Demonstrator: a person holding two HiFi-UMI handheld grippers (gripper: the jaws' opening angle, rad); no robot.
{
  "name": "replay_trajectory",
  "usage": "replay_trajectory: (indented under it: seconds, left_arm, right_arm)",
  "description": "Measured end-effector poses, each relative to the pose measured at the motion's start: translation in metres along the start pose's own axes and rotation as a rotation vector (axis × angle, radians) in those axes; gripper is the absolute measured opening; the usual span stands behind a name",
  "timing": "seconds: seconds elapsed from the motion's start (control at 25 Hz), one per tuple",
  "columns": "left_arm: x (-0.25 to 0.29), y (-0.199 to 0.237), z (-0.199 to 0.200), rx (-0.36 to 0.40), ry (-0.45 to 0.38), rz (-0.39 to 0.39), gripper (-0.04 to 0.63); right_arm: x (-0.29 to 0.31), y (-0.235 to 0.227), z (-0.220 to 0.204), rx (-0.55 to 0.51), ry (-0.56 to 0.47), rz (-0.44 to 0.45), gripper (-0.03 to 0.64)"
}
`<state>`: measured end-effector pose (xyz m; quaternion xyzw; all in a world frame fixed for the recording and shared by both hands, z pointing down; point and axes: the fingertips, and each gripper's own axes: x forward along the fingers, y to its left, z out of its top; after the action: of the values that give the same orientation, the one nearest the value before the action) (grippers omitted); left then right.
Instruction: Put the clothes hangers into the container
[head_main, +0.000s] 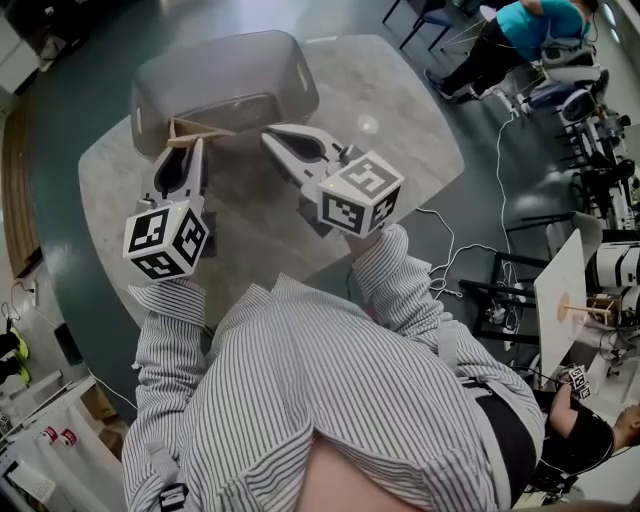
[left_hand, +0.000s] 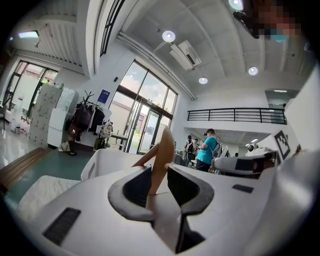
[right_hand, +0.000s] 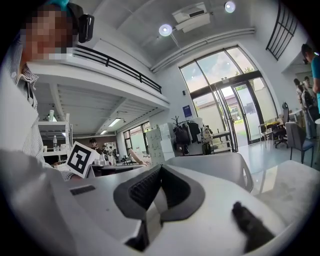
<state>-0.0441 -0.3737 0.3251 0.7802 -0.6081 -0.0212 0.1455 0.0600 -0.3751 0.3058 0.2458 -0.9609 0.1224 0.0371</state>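
Observation:
A light wooden clothes hanger (left_hand: 163, 150) stands upright between the jaws of my left gripper (left_hand: 159, 169), which is shut on it. In the head view the hanger (head_main: 198, 130) pokes out of the left gripper (head_main: 188, 148) over the near rim of the grey container (head_main: 225, 85). Most of the hanger is hidden by the gripper. My right gripper (head_main: 275, 138) hovers beside it at the container's near wall, jaws shut with nothing between them. In the right gripper view its pads meet in front of the container (right_hand: 215, 167).
The container stands at the far side of a round stone-patterned table (head_main: 400, 130). Cables run over the floor to the right of the table. A person in a teal top sits at the far right. My striped sleeves fill the near foreground.

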Motion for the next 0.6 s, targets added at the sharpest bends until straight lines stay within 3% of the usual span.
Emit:
replay_trajectory:
  seconds: [0.24,0.6]
  left_arm:
    - [-0.004,0.004,-0.003,-0.017,0.003,0.003,0.091]
    - [-0.001,-0.008,-0.025,0.0,0.074,-0.015,0.091]
  right_arm:
    - [-0.003,0.002,-0.005,0.016,0.006,-0.004,0.015]
    - [-0.008,0.002,-0.014,0.034,0.017,-0.002,0.015]
